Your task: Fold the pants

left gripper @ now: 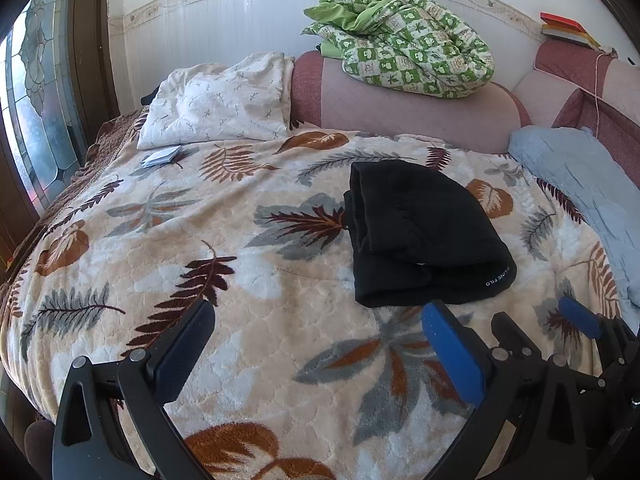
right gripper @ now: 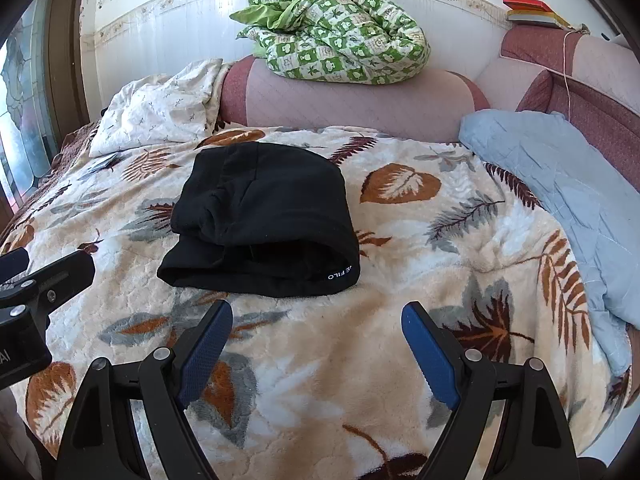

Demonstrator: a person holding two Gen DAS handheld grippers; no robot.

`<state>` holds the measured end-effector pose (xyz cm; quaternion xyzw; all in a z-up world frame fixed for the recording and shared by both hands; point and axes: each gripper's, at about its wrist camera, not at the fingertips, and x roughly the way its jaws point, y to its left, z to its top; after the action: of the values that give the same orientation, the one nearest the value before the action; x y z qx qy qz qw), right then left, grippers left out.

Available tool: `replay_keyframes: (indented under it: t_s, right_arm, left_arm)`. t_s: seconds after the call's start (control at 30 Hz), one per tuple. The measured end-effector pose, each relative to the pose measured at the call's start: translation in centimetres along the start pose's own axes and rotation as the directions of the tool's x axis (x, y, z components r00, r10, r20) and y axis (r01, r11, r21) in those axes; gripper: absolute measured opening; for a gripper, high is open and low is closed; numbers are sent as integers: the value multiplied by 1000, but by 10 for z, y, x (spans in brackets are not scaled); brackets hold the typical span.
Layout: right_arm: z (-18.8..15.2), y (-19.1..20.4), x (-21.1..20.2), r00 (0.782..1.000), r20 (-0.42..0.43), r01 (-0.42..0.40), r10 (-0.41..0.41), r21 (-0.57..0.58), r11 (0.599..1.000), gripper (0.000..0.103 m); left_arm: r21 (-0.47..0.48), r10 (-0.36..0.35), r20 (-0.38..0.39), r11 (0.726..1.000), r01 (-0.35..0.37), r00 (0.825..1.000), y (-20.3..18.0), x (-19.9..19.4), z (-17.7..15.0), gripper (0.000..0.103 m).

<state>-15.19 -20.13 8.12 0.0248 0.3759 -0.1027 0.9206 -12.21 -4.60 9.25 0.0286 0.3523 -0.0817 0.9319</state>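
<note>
1. On the bed (left gripper: 280, 360), from the left wrist view: the black pants (left gripper: 424, 236) sit in a compact folded bundle on the leaf-print blanket, right of centre and just ahead of the gripper tips. The left gripper (left gripper: 320, 332) is spread wide with nothing between its fingers, hovering over bare blanket. At the lower right you can catch the right gripper (left gripper: 540, 324) alongside, also not touching anything.

2. From the right wrist view: same pants (right gripper: 264, 220), now left of centre, with a small white label showing on the near edge. The right gripper (right gripper: 316, 320) is released, fingers apart, empty, just short of the bundle. A bit of the left gripper pokes in at the left edge.

3. Progress-wise I'd say it's basically done. The pants look folded over a couple of times, and neither gripper holds them. The left side of the bundle is a bit lumpy, so maybe a last tidy or pat-down is left, but that's a guess.

4. View differences: the left view shows more of the window (left gripper: 32, 92) and a small stack of cards (left gripper: 162, 156) by the white pillow (left gripper: 216, 104). The right view shows more of the blue quilt (right gripper: 560, 208) and the open layers at the near end of the fold.
</note>
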Motion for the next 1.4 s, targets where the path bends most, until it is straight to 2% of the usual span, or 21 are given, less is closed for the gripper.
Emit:
replay_keyframes:
  t_s: [0.17, 0.27, 0.37, 0.5, 0.57, 0.63, 0.7, 0.8, 0.9, 1.0, 1.1, 1.2, 1.3, 1.33, 1.37, 1.4]
  right_arm:
    - [2, -2, 2, 1000, -1, 4, -4, -4, 1000, 90]
    - [8, -7, 3, 1000, 2, 11, -11, -5, 1000, 90]
    - [19, -15, 5, 1000, -2, 9, -9, -3, 1000, 90]
    - [46, -35, 20, 999, -35, -36, 37, 37, 999, 90]
    - [64, -51, 36, 993, -71, -92, 99, 101, 991, 90]
    - [80, -64, 55, 976, -109, -166, 186, 177, 970, 90]
    - [92, -77, 82, 948, -147, -240, 282, 253, 937, 90]
    - [98, -85, 118, 919, -176, -281, 352, 330, 901, 90]
    - [99, -92, 148, 890, -198, -305, 410, 409, 860, 90]
    - [96, -97, 169, 857, -191, -339, 479, 493, 802, 90]
    - [97, -96, 180, 835, -175, -370, 522, 524, 767, 90]
    - [99, -89, 187, 820, -176, -397, 545, 512, 762, 90]
    - [102, -76, 194, 792, -191, -432, 579, 496, 754, 90]
    - [102, -71, 196, 781, -201, -442, 591, 490, 751, 90]
    - [103, -67, 198, 775, -209, -448, 597, 485, 751, 89]
    - [103, -64, 198, 778, -214, -445, 591, 477, 758, 87]
  left_arm:
    - [8, 1, 1, 1000, -1, 1000, 3, 5, 10, 103]
    - [7, 28, -10, 1000, -28, 1000, 6, 11, 16, 103]
    - [-22, -20, -59, 1000, 19, 998, 13, 20, 21, 103]
    - [-63, -48, -126, 997, 40, 991, 24, 38, 37, 103]
    - [-89, -62, -135, 995, 51, 989, 30, 49, 51, 103]
    - [-92, -65, -147, 994, 52, 987, 29, 65, 66, 103]
    - [-73, -68, -152, 996, 57, 986, 24, 81, 80, 103]
    - [-49, -98, -175, 995, 91, 980, 11, 110, 92, 103]
    - [-84, -148, -231, 988, 132, 962, 5, 144, 95, 103]
    - [-148, -206, -281, 974, 170, 937, 6, 171, 93, 103]
    - [-184, -243, -297, 964, 194, 923, 4, 184, 89, 103]
    - [-195, -289, -297, 951, 238, 910, -3, 187, 85, 103]
    - [-188, -328, -316, 942, 280, 890, -18, 191, 77, 102]
    - [-184, -322, -320, 944, 276, 891, -23, 192, 75, 98]
    - [-186, -333, -325, 940, 285, 885, -26, 193, 74, 82]
    - [-199, -360, -332, 930, 308, 872, -29, 193, 73, 64]
